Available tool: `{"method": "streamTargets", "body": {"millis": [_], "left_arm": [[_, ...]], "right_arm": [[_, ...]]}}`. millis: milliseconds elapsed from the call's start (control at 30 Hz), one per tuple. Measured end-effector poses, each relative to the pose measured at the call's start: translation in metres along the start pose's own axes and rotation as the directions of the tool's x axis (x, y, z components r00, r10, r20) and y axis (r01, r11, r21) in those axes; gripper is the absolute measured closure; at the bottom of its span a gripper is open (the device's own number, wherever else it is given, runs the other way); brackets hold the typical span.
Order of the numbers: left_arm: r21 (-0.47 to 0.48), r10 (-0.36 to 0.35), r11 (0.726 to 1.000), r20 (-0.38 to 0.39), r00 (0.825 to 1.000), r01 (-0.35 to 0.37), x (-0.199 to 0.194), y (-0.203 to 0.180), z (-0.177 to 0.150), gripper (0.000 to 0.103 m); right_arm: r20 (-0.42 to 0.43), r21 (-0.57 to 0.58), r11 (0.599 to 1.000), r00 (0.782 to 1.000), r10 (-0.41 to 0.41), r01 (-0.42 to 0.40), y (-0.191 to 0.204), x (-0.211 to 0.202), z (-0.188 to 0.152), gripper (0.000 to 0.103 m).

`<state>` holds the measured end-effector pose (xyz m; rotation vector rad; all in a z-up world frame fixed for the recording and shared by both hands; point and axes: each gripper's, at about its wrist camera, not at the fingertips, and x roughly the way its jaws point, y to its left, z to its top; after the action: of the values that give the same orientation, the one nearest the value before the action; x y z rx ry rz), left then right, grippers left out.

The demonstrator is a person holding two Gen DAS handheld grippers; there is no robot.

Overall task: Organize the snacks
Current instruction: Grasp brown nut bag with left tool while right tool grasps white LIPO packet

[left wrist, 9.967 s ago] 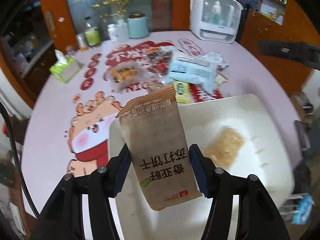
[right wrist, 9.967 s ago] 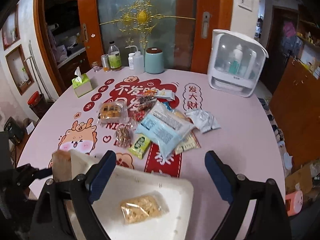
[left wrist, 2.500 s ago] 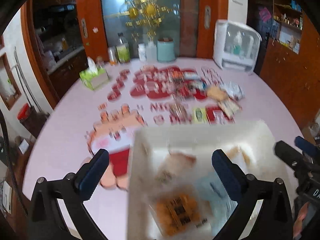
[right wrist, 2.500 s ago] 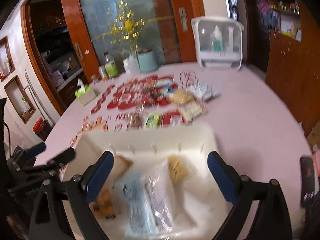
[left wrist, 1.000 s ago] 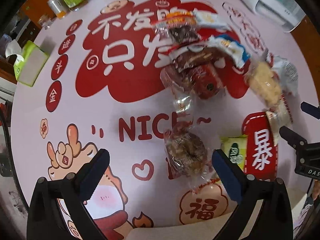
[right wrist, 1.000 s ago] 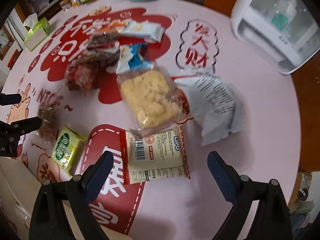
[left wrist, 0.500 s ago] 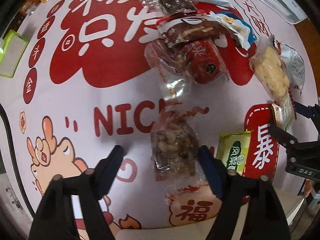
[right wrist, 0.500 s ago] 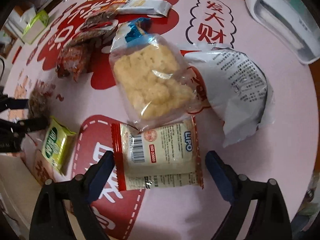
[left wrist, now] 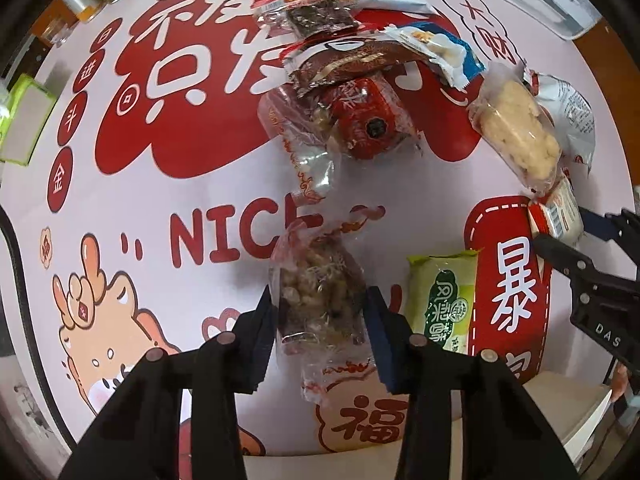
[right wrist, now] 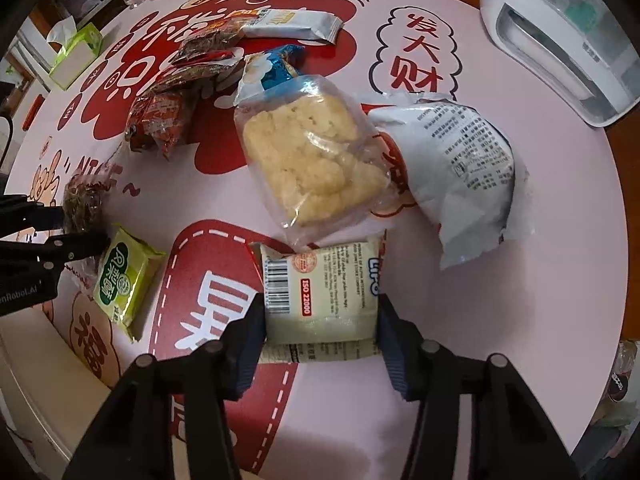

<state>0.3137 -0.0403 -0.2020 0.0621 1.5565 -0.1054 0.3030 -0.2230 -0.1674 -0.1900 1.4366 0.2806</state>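
A clear bag of nut snack (left wrist: 316, 280) lies on the pink printed table mat (left wrist: 200, 184). My left gripper (left wrist: 319, 296) points down over it, jaws closing, with both pads touching the bag's sides. A cream LIPO pack (right wrist: 324, 280) lies barcode up on the mat. My right gripper (right wrist: 320, 304) straddles it, jaws closing, and its pads meet the pack's two edges. In the right wrist view the left gripper (right wrist: 76, 226) and the nut bag (right wrist: 82, 200) sit at the far left. The left wrist view has the right gripper (left wrist: 560, 236) at its right edge.
A green pack (right wrist: 124, 276) lies between the two grippers. Behind the LIPO pack are a clear bag of yellow crisps (right wrist: 312, 160), a white bag (right wrist: 468, 168) and red packs (right wrist: 160, 120). The white tray's rim (right wrist: 32, 360) runs along the near left. A white appliance (right wrist: 568, 32) stands far right.
Both grippers were wide open a second ago. The left has sunk onto the nut bag and narrowed around it. The right has narrowed around the LIPO pack.
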Motion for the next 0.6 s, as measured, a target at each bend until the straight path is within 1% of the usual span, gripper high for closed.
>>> {"method": "streamTargets", "body": {"millis": [100,267,367,400,433,467,533,600], "left_arm": [[-0.023,-0.009,1.0,0.031,0.999,0.01,-0.011,0.007,-0.007,0.062],[-0.026,0.0,1.0,0.127,0.992,0.004,-0.061,0.011,-0.02,0.062],[-0.01,-0.003,1.0,0.2,0.98,0.005,-0.1,0.011,-0.037,0.062],[-0.003,-0.006,1.0,0.225,0.974,0.007,-0.113,0.011,-0.045,0.062],[0.007,-0.01,1.0,0.247,0.969,0.008,-0.127,0.011,-0.052,0.062],[0.017,-0.012,1.0,0.264,0.964,0.008,-0.14,0.009,-0.057,0.062],[0.038,-0.014,0.999,0.304,0.953,0.003,-0.164,0.009,-0.073,0.062],[0.057,-0.018,0.998,0.345,0.939,-0.002,-0.187,0.003,-0.093,0.062]], "right_arm": [[0.011,0.002,1.0,1.0,-0.01,0.01,0.002,-0.011,-0.009,0.05],[0.07,0.025,1.0,0.998,-0.002,0.0,0.004,-0.051,-0.023,0.05],[0.115,0.032,0.999,0.993,-0.001,-0.003,0.002,-0.077,-0.027,0.05],[0.14,0.032,0.999,0.99,-0.002,-0.002,0.005,-0.093,-0.033,0.05],[0.155,0.03,1.0,0.988,-0.002,-0.003,0.005,-0.098,-0.03,0.05],[0.176,0.026,1.0,0.984,-0.002,-0.003,0.008,-0.11,-0.035,0.05],[0.225,0.02,1.0,0.974,-0.003,-0.001,0.016,-0.136,-0.043,0.05],[0.282,0.012,1.0,0.959,0.01,-0.014,0.027,-0.167,-0.059,0.05]]}}
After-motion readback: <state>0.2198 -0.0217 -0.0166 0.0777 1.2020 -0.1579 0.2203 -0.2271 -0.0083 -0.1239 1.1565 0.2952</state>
